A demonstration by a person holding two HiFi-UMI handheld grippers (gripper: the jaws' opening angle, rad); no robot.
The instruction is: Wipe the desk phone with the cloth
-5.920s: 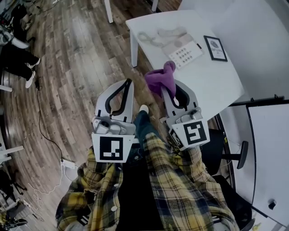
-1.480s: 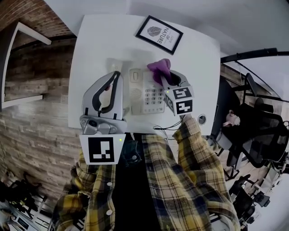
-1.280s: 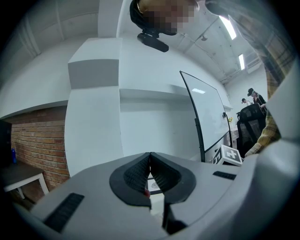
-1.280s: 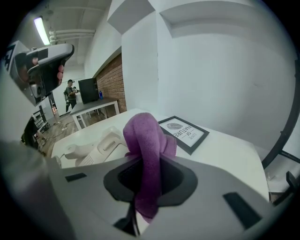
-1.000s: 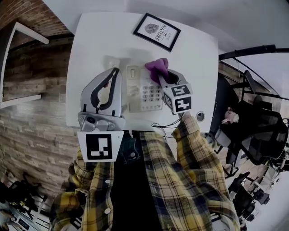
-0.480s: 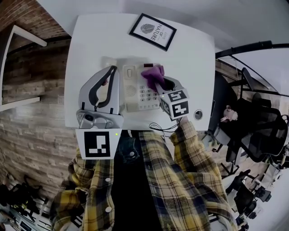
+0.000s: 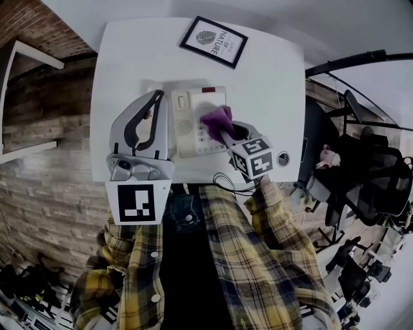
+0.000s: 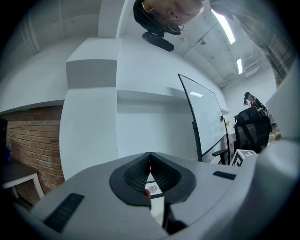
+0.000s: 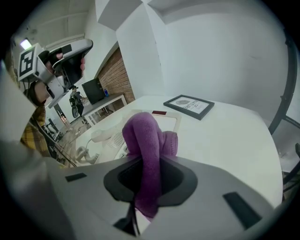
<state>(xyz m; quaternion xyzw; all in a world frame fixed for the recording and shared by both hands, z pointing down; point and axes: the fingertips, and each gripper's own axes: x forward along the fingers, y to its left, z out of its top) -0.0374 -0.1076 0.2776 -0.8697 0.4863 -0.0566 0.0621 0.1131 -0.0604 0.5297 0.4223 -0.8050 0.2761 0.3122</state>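
1. Showing a white worktop (image 7: pixel 277 90) set against a white wall (image 7: pixel 335 19).
2. Showing a brick wall (image 7: pixel 26 19) at left, meeting a wood-plank floor (image 7: pixel 45 193).
3. Showing black office chairs (image 7: pixel 381 187) at right.
4. Glowing overhead, ceiling strip lights (image 8: pixel 224 26).

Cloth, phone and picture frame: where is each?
cloth (image 7: pixel 217 117), head view, middle of the purple bunch.
phone (image 7: pixel 184 126), head view, bare left side of its body.
picture frame (image 7: pixel 213 41), head view, middle of its print.
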